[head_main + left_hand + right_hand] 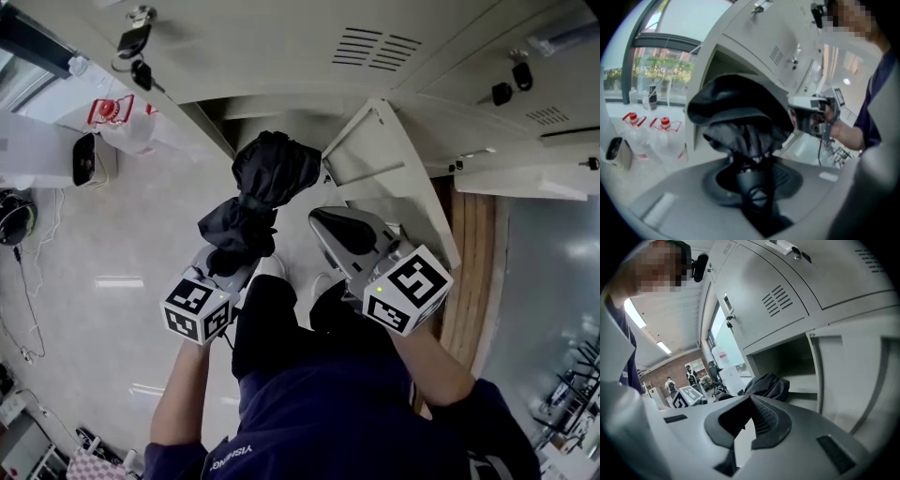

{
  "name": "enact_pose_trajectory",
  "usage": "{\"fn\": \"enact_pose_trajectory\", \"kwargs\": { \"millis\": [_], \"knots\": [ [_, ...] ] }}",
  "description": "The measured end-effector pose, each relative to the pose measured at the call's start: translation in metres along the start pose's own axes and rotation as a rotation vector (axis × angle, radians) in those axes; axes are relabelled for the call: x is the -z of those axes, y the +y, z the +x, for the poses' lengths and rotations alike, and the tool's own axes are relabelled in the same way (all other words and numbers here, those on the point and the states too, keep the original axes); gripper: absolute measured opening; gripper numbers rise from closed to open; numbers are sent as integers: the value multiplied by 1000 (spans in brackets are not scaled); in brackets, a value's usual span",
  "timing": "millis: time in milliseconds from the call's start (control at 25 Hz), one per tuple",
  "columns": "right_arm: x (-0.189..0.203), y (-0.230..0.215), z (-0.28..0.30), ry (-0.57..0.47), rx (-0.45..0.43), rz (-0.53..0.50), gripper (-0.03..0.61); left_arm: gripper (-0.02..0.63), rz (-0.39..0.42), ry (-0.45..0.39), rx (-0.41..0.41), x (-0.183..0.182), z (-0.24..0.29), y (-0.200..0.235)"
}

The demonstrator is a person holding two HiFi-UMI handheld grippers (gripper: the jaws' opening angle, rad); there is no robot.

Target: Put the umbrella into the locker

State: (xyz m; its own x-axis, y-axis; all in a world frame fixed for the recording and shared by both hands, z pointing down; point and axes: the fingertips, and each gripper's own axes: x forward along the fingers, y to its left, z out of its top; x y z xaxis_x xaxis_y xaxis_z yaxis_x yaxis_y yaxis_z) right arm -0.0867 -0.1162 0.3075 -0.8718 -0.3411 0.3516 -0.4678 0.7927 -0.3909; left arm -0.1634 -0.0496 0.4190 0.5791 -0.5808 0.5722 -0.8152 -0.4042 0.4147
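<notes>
Left gripper point(752, 177) pinching folded black fabric umbrella point(267, 183) at its handle end, just in front of open grey metal locker point(785, 355). Right gripper point(750, 401) also before locker, jaws pressed together (nothing between them).

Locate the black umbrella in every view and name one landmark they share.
Head view: umbrella at centre, just below the open locker.
Left gripper view: fills the centre.
Right gripper view: lower centre, in front of the opening.
Shared landmark: the open locker, seen in all three views.
</notes>
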Motion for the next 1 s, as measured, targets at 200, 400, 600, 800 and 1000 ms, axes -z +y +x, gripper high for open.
{"fn": "enact_pose_trajectory", "kwargs": {
  "millis": [200, 400, 600, 800, 1000],
  "knots": [
    [42, -17, 22, -8, -5, -19, 9, 117, 21, -4, -11, 24, 34, 27],
    [80, -25, 34, -35, -30, -43, 9, 117, 36, -9, -17, 51, 64, 41],
    [114, -38, 61, -52, -75, -69, 8, 117, 58, -18, -22, 61, 102, 68],
    [164, -56, 68, -93, -99, -102, 9, 117, 97, -61, -44, 76, 145, 77],
    [205, -69, 75, -116, -113, -108, 9, 118, 141, -87, -60, 87, 172, 80]
  ]
}}
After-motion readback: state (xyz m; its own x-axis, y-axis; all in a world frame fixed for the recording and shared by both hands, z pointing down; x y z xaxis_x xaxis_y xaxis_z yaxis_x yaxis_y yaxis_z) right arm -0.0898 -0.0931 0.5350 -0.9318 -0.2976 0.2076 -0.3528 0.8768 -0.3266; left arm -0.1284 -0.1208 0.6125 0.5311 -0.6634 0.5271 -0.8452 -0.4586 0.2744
